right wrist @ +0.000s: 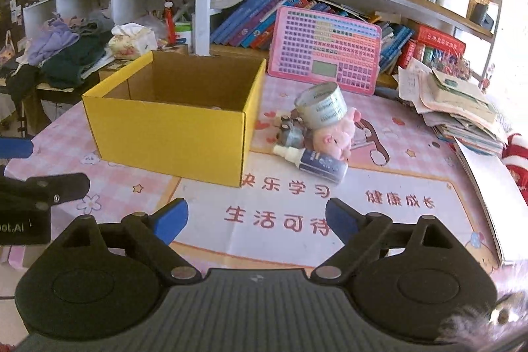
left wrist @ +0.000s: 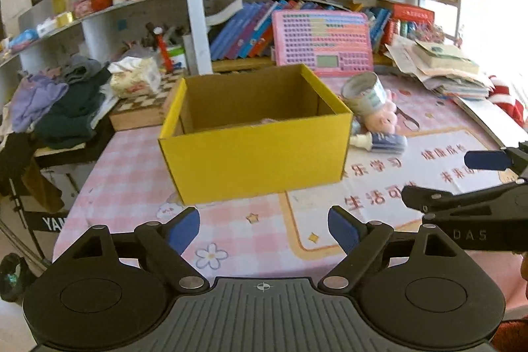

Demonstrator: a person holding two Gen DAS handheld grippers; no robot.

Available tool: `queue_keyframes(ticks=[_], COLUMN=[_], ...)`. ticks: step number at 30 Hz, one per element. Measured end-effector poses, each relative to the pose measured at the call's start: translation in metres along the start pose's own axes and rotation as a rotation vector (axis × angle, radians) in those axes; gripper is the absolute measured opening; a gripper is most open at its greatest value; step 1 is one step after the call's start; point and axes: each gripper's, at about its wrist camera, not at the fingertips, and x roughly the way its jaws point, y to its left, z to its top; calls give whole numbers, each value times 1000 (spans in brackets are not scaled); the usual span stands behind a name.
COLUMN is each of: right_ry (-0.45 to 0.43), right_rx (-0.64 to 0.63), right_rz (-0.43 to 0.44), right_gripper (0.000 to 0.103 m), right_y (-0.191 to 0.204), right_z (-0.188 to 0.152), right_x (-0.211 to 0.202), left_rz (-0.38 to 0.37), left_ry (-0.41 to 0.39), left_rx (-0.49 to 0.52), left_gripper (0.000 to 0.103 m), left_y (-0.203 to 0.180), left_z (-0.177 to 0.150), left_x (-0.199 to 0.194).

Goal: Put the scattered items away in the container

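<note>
While jaws gape — yellow box [left wrist: 254,160] upright

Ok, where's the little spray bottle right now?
In the right wrist view the spray bottle lies on its side on the table, just right of the yellow box, in front of the pink pig toy.

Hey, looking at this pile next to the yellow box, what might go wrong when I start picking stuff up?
The tape roll leans on the pink pig plush and may roll away if the plush is pulled first. The white spray bottle lies on its side against the pile and could slip from the pads. The items crowd the yellow box wall, so the open right gripper might nudge the box.
</note>
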Motion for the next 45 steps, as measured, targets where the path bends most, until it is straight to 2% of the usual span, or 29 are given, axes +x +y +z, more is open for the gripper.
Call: queue_keyframes(ticks=[7, 27, 45], right_ry=[36, 104, 159], right_rx=[31, 48, 72], right_rz=[-21, -97, -90], right_gripper=[93, 93, 93], right_y=[-6, -24, -45], right_z=[-6, -18, -13], right_x=[0, 2, 25], left_rz=[-37, -136, -183], left_ry=[39, 72, 112], left_rx=[10, 45, 61], left_gripper=[88, 88, 88], left_y=[-5, -28, -40], left_z=[-5, 0, 11], left_x=[3, 23, 46])
